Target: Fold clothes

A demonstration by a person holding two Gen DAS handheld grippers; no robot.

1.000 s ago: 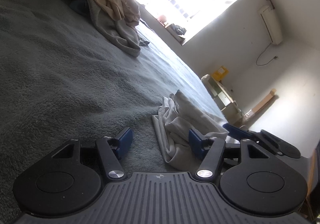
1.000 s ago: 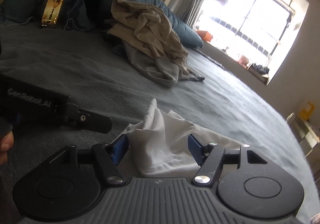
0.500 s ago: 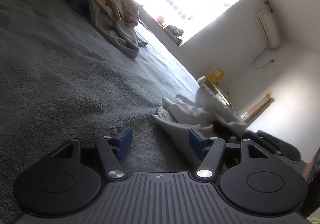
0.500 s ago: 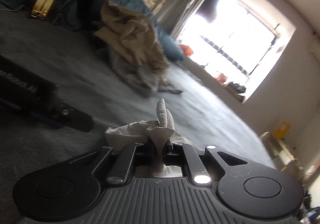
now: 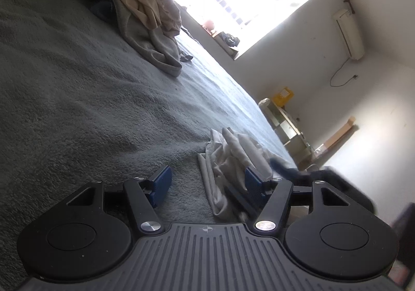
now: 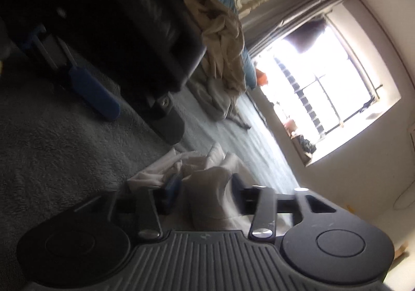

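Small white cotton garment (image 5: 230, 158) sits crumpled in loose folds on the grey fleecy bed cover (image 5: 77, 99), near the bed's edge. My read: light, limp, no stiffness, so it'll sag and bunch wherever you lift it. Low slip risk on that nap; the fleece may drag the cloth when you slide it.

Your left gripper (image 5: 207, 183) has its jaws wide open and holds nothing. The right-side blue pad (image 5: 255, 183) sits against or just in front of the garment's near folds; I can't tell which.

Your right gripper (image 6: 205, 192) is blurred. Jaws look spread with cloth bulging between them, but I can't tell if they're pinching it.

Where to hold, as I judge it: a single-layer hem or corner, not the bunched middle. Pinch the wad and you take several layers at once.

View differences:
- Left wrist: shows the layered edge (image 5: 207, 174) of the garment clearly, plus the beige-and-grey heap of clothes (image 5: 150, 13) further up the bed.
- Right wrist: shows the left gripper's body and one blue finger (image 6: 90, 92) resting low over the cover, and the garment's far side (image 6: 181, 164). Hem detail is lost to blur.
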